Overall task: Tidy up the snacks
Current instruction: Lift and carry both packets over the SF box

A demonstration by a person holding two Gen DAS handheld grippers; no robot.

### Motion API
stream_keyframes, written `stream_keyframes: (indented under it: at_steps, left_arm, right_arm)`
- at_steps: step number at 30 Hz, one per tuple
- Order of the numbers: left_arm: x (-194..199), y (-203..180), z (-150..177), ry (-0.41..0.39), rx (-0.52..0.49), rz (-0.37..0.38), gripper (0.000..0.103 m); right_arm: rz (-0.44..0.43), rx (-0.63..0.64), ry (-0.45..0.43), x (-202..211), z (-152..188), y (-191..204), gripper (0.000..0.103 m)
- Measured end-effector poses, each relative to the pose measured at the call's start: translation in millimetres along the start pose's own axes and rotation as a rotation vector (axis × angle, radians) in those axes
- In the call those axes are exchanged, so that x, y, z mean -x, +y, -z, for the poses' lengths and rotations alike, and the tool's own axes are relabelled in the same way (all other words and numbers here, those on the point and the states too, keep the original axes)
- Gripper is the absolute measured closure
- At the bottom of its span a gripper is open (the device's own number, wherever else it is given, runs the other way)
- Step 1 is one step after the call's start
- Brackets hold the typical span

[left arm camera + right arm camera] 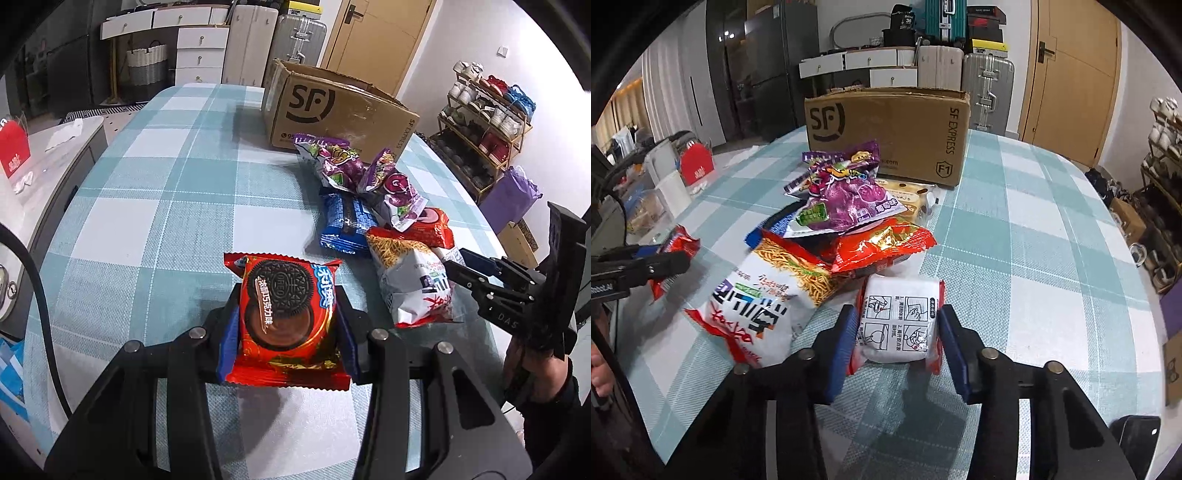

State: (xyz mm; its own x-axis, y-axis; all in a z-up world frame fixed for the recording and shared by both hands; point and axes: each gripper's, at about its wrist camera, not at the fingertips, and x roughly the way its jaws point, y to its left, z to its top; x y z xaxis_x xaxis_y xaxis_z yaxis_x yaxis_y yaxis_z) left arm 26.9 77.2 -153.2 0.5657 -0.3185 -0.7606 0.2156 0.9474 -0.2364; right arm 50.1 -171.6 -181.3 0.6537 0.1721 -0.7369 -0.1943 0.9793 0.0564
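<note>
Left gripper (pixel 288 317) clamps Oreo packet (pixel 286 314); white packet (pixel 901 325) between right gripper (pixel 897 332) fingers.

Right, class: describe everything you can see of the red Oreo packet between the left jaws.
The Oreo packet is a glossy red plastic wrapper with crimped, saw-toothed ends. It shows a dark sandwich biscuit, a blue patch and white Chinese lettering. It looks sealed and lies roughly flat, printed face up, over the checked tablecloth. The left gripper pinches its two long sides with blue-padded jaws. It sits apart from the snack pile.
</note>
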Motion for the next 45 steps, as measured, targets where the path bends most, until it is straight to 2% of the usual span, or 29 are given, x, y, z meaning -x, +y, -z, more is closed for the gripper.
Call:
stream_keyframes:
  at_steps: [13, 18, 22, 31, 35, 37, 45]
  left_arm:
    - [3, -3, 3, 0.005, 0.0, 0.003, 0.061]
    - [1, -2, 6, 0.013, 0.005, 0.009, 0.061]
    - [-3, -1, 7, 0.021, 0.005, 0.013, 0.061]
    - [-6, 2, 9, 0.029, 0.019, 0.02, 0.061]
    - [-6, 2, 9, 0.029, 0.021, 0.022, 0.061]
    - [-5, 2, 9, 0.027, 0.021, 0.023, 0.061]
    - [3, 3, 5, 0.013, 0.026, 0.024, 0.061]
  right_arm:
    - [-0.052, -0.053, -0.003, 3, 2, -12, 0.061]
    - [-0.045, -0.036, 0.004, 1, 2, -10, 0.059]
    - [-0.038, -0.032, 0.014, -2, 2, -10, 0.051]
    - [-0.025, 0.006, 0.035, -12, -3, -6, 0.051]
    - [-0.016, 0.036, 0.053, -15, -4, -2, 0.051]
    - [-0.013, 0.05, 0.049, -13, -4, 1, 0.057]
    - [-0.101, -0.034, 0.011, -1, 1, -10, 0.059]
